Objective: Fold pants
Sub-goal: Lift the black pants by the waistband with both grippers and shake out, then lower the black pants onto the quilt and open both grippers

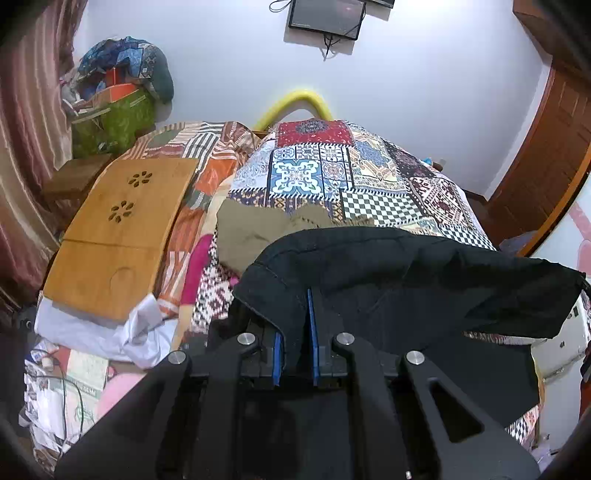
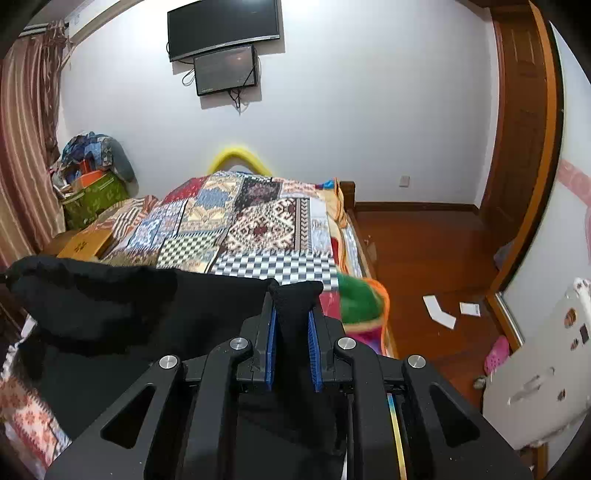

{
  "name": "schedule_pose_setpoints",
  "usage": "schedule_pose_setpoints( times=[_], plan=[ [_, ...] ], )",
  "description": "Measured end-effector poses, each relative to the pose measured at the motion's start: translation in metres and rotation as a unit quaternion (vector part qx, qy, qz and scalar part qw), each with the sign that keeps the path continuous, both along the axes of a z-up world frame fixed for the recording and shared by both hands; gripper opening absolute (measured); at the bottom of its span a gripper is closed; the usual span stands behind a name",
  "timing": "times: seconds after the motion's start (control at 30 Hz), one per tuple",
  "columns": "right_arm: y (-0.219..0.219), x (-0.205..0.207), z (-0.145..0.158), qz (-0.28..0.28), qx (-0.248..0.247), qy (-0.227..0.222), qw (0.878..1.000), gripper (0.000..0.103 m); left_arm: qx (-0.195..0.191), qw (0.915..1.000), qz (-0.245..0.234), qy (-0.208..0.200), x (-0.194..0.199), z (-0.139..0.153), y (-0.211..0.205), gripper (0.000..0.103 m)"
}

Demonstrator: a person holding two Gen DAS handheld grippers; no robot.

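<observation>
Left tool (image 1: 297, 332): blue pads clamped on a seamed edge of the black pants (image 1: 406, 280), the cloth pinched between the two pads. Right tool (image 2: 291, 332): likewise clamped on a bunched corner of the black pants (image 2: 110, 295), a dark fold standing up between the blue pads. The pants are seen lifted and stretched between the two tools, above the near end of the bed (image 1: 369, 177), with the slack cloth sagging toward the mattress; whether the lower part touches the cover cannot be told. The bed is covered by a patchwork quilt (image 2: 258, 225) of red, blue and checkered panels. Behind it a white wall is seen, with a dark screen (image 2: 223, 26) mounted high and a smaller screen (image 2: 225, 70) just below, touching or nearly so. A brown wooden door (image 2: 524, 122) is noted at the right, with reddish wood floor (image 2: 424, 240) beside the bed. On the left part of the bed a wooden lap tray (image 1: 122, 236) with flower-shaped cutouts is laid. An olive garment (image 1: 255, 232) is seen lying on the quilt just beyond the pants. A yellow arc (image 1: 295, 103) is seen at the far end of the bed. White paper scraps (image 2: 439, 312) are scattered on the floor.
</observation>
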State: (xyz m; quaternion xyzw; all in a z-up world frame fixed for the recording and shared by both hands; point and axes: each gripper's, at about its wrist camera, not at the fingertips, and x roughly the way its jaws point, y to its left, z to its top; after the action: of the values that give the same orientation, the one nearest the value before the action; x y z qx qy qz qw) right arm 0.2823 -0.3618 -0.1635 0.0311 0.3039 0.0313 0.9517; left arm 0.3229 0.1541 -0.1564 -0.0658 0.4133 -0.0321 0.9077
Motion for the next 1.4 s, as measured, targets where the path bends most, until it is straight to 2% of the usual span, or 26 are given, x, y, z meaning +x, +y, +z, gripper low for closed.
schedule_pose_setpoints(
  times=[0.27,0.67,0.97,1.27,1.4],
  plan=[
    [-0.003,-0.030,-0.027,-0.013,0.020,0.013,1.000,0.013,0.017,0.9997,-0.001,0.018,-0.039,-0.028,0.002,0.011],
    [-0.005,-0.083,-0.073,-0.029,0.048,0.055,0.997,0.013,0.015,0.9985,0.005,0.052,-0.079,-0.079,0.013,0.012],
    [-0.003,-0.107,-0.111,-0.023,0.045,0.114,0.992,0.013,0.023,0.9960,0.014,0.085,-0.096,-0.117,0.019,0.015],
    [-0.009,-0.117,-0.137,-0.016,0.046,0.160,0.986,0.014,0.026,0.9949,0.019,0.096,-0.109,-0.130,0.023,0.024],
    [-0.012,-0.120,-0.138,-0.013,0.047,0.167,0.985,0.018,0.030,0.9947,0.018,0.097,-0.115,-0.128,0.022,0.030]
  ],
)
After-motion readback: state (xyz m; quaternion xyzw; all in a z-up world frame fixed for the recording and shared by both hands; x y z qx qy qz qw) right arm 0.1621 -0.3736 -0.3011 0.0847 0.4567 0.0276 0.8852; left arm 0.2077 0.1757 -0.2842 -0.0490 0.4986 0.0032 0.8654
